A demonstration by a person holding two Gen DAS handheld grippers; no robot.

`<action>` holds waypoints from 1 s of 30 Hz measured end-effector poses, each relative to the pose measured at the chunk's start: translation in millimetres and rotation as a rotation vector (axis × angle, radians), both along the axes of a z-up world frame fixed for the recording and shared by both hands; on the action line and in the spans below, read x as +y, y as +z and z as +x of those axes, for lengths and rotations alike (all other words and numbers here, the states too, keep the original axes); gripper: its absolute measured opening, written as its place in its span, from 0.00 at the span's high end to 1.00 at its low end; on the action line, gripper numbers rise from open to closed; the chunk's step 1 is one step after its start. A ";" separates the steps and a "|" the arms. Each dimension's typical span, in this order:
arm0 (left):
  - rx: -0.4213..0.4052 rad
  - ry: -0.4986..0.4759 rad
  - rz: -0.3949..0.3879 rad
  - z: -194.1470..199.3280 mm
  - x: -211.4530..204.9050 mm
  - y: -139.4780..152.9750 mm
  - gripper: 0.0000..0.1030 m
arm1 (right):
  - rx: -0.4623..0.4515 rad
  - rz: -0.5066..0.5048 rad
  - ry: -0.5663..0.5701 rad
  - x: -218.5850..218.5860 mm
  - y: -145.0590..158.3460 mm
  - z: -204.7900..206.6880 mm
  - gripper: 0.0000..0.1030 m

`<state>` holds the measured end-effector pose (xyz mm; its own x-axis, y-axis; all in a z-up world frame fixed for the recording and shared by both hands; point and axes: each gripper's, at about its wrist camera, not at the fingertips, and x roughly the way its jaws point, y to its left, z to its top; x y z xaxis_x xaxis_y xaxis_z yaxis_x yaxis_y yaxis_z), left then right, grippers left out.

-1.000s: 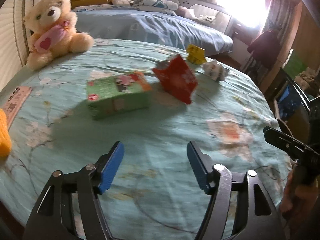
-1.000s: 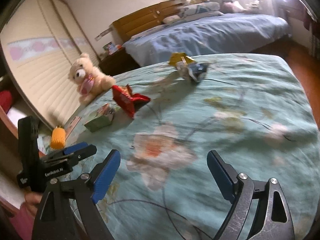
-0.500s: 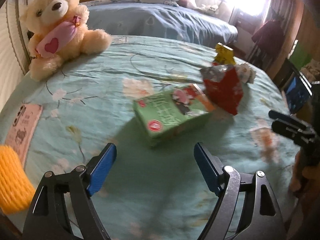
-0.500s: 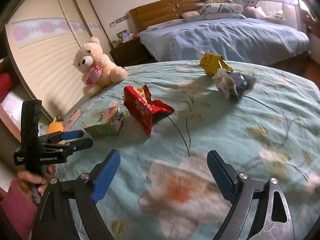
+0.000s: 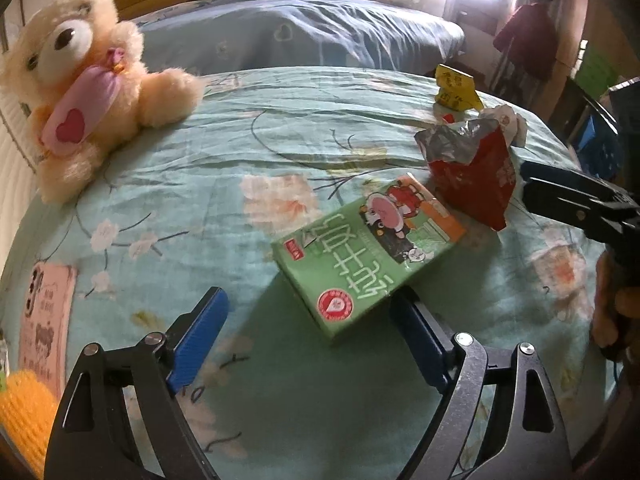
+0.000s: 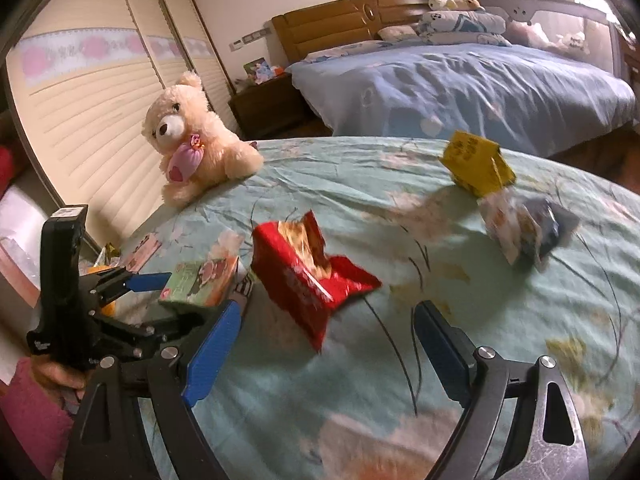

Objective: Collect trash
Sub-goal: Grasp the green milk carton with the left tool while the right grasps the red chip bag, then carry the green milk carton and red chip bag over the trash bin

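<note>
A: We begin with what is nearest. Our left gripper (image 5: 310,330) hangs over the floral tablecloth (image 5: 280,148), and its jaws are opening. The near corner of the green drink carton (image 5: 360,256) lies between the blue pads, but the pads do not press on it.

B: We agree — the carton lies flat on the cloth, and the right pad (image 5: 416,340) is just beside its near edge. Whether it touches the carton, we cannot tell.

A: Our right gripper (image 6: 324,344) stands wide open too, and holds nothing. Just in front of it lies the torn red snack bag (image 6: 308,280), open at the top.

B: In the right wrist view the carton sits left of that red bag, near the left gripper and the hand in a pink sleeve (image 6: 28,416).

A: Further away lie more pieces of trash — a crumpled white and blue wrapper (image 6: 520,232) and, behind it, a yellow package (image 6: 476,164).

B: At the left edge of the table we see a pink phone (image 5: 48,320) and something yellow and knitted (image 5: 24,412). Further back sits a cream teddy bear (image 5: 84,80) with a pink heart.

A: Behind the table stands a bed with a blue cover (image 6: 460,88) and a wooden headboard (image 6: 344,24).
</note>
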<state>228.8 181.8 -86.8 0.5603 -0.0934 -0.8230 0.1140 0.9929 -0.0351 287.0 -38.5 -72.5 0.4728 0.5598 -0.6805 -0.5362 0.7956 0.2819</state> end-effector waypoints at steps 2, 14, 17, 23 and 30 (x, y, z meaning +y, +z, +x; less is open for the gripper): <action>-0.011 -0.012 -0.006 1.4 -2.5 -0.1 0.16 | 0.010 0.002 -0.003 2.8 -3.2 5.3 0.16; -0.064 -0.070 -0.055 0.2 -27.5 10.1 0.67 | 0.091 0.034 -0.054 -12.3 -14.8 8.5 0.94; -0.064 -0.078 -0.049 -2.8 -38.3 9.3 0.74 | 0.091 0.043 -0.070 -25.1 -12.7 -0.3 0.96; -0.071 -0.127 -0.063 -17.6 -65.5 11.7 0.75 | 0.108 0.065 -0.112 -56.0 -12.5 -19.6 0.97; -0.058 -0.137 -0.012 -22.5 -85.9 14.0 0.28 | 0.124 0.105 -0.164 -94.2 -11.0 -45.5 0.97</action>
